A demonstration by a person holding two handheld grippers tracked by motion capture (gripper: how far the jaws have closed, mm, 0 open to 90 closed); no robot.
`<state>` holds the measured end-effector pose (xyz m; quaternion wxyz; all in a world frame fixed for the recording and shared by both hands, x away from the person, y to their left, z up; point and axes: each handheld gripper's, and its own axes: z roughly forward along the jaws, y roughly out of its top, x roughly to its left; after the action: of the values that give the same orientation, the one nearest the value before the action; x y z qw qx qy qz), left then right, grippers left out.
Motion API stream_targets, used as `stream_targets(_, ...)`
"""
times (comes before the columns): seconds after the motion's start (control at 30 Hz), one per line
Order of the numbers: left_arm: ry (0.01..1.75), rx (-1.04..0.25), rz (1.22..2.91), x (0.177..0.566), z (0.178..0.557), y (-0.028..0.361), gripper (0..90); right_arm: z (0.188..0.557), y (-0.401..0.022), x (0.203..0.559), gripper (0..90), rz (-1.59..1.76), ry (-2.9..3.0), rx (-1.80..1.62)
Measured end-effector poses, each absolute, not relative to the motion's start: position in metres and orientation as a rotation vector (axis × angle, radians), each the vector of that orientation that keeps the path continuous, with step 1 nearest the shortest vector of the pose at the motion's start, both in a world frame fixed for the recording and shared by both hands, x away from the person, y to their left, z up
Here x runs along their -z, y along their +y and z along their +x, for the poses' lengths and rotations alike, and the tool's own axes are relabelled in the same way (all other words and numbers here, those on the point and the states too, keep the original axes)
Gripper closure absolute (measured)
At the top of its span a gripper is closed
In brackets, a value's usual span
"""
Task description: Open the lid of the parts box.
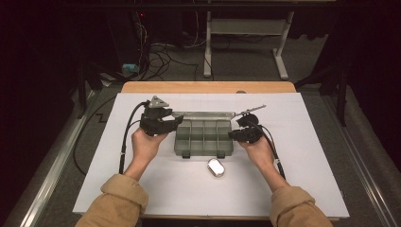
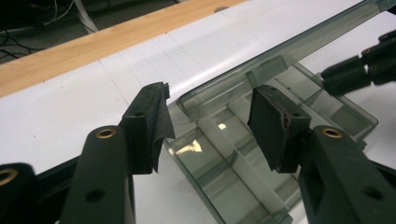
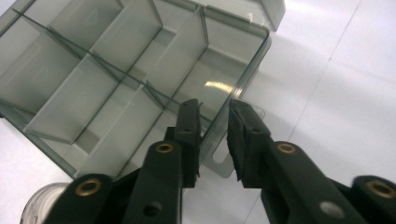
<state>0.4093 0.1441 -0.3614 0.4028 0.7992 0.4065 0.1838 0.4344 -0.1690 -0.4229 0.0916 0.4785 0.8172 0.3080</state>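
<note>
Right gripper view first: the right gripper (image 3: pixel 212 135) has its jaws a little apart, one on each side of the side wall of the organizer box (image 3: pixel 116 74). The pads do not seem to press the wall, because a gap shows next to the outer one, so I judge it is open around the wall and holds nothing. This position looks meant to keep the box from sliding on the table. At 7 o'clock in this view a small clear container (image 3: pixel 39 203) shows partly.

In the left gripper view, the left gripper (image 2: pixel 210 123) has its jaws wide apart and nothing is between the pads. They are aimed at the box corner (image 2: pixel 224 154), where the transparent lid (image 2: pixel 280 56) stands open behind the compartments. I think this hand is placed to handle the lid or to steady that end.

From the high view, the organizer box (image 1: pixel 203 137) lies in the middle of the white table cover (image 1: pixel 293 189), and its lid (image 1: pixel 208 114) lies back toward 12 o'clock. The left gripper (image 1: pixel 176 122) is at 9 o'clock of the box and the right gripper (image 1: pixel 234 135) at 3 o'clock, so both hands flank it. The small container (image 1: pixel 216 168) lies at 5 o'clock of the box, near but apart from it. All compartments look empty.
</note>
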Motion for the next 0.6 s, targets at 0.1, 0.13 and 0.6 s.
stream_targets(0.1, 1.039, -0.463, 2.007, 0.359, 0.417, 0.143, 47.5, 0.434, -0.168, 0.423, 74.5, 1.418, 2.427, -0.906)
stream_targets(0.13, 1.04, -0.458, 2.001, 0.358, 0.419, 0.143, 47.8, 0.434, -0.168, 0.423, 74.5, 1.419, 2.426, -0.904)
stream_targets(0.6, 1.119, -0.403, 1.932, 0.366, 0.454, 0.144, 56.4, 0.433, -0.166, 0.424, 73.8, 1.39, 2.416, -0.892)
